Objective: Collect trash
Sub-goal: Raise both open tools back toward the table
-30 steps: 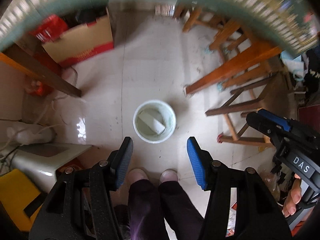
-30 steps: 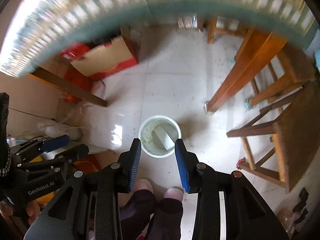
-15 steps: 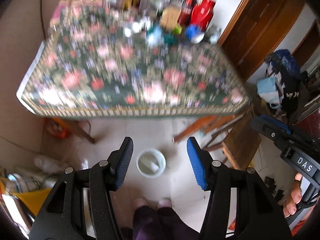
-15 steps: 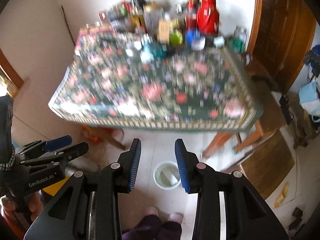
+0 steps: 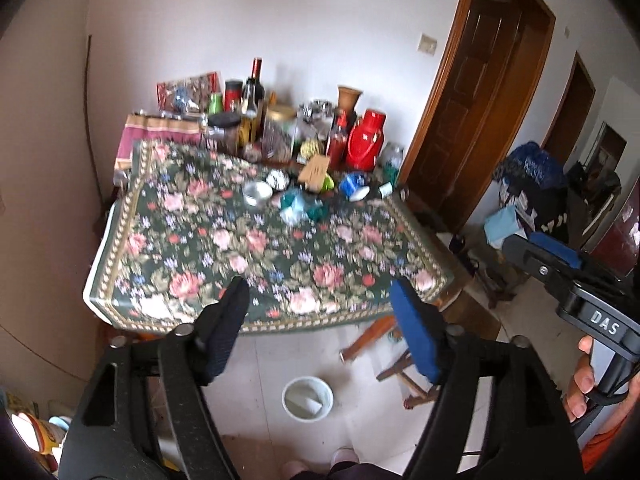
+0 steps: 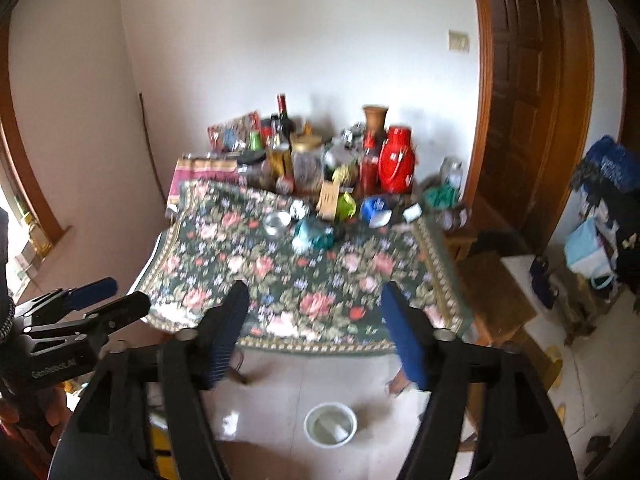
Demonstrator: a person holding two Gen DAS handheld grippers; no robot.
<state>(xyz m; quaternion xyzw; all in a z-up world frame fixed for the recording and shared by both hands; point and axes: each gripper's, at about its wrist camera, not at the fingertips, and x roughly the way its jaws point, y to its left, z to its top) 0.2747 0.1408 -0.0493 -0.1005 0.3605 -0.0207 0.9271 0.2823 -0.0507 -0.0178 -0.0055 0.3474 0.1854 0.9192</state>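
I am holding my left gripper wide apart with nothing between its jaws, and my right gripper is gaping just as wide and empty. Both are hanging above the near edge of the table, whose floral cloth is lying bare ahead of my fingers, giving open room up to the middle. Beyond that bare stretch, crumpled teal and white scraps are sitting ahead of the left gripper, beside a small metal tin. Behind them, bottles, jars and a red thermos are crowding the far edge against the wall. Below my jaws, the white bin is standing on the tiled floor with a pale piece lying in it. A wooden chair is standing to the right of the table, and a brown door is filling the right wall.
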